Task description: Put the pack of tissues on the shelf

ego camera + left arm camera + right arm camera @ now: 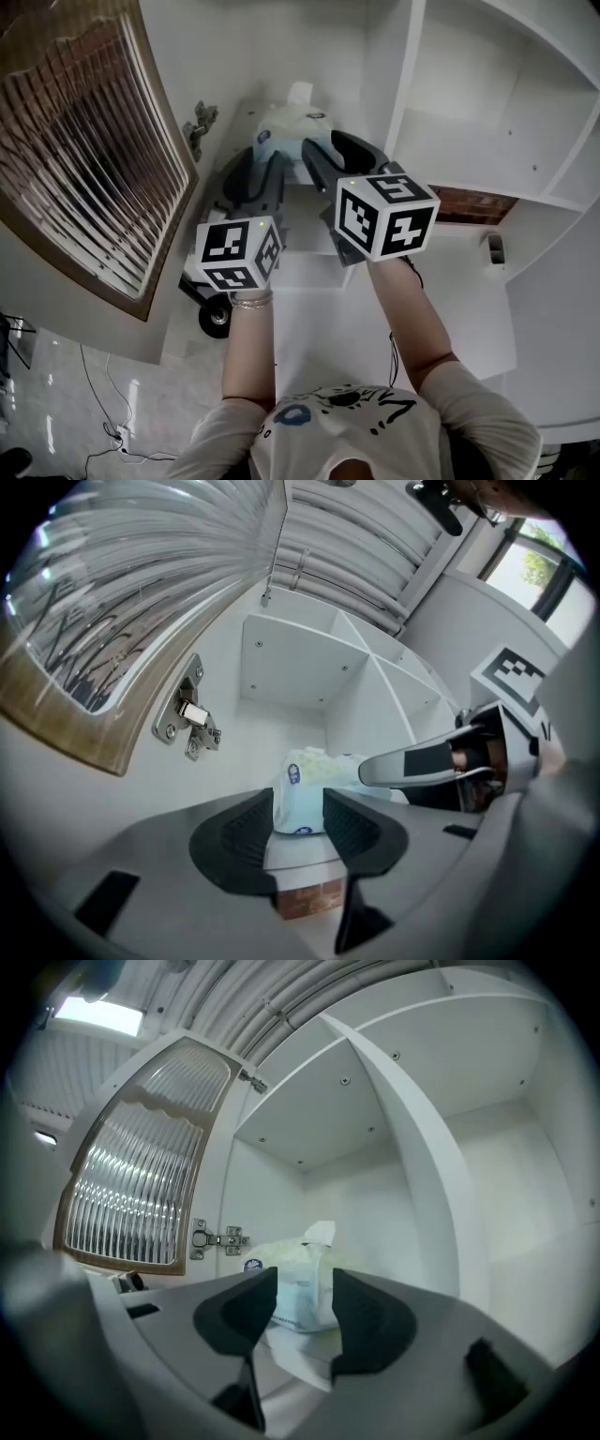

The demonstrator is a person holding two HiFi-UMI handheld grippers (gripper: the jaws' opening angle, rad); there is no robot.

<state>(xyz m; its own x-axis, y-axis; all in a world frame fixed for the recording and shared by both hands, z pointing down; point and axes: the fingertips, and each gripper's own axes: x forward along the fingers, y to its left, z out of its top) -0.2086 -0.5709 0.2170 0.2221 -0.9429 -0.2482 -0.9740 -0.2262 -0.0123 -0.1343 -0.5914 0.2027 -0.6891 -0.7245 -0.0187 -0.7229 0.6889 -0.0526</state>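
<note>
Pack of tissues point(286, 127) on the shelf point(307, 208), both grippers wide.
It stands just ahead of and between the fingertips of the left gripper point(298, 816) and of the right gripper point(305, 1302); both pairs of fingers are spread, pads off the wrapper (one tissue pokes up from the top). The step in hand looks like the release: best to draw each gripper straight back along its own fingers, still spread, so no pad drags the pack toward the shelf edge. Count: one pack, two grippers, one door hinge point(192, 719), one ribbed-glass door point(84, 159).
</note>
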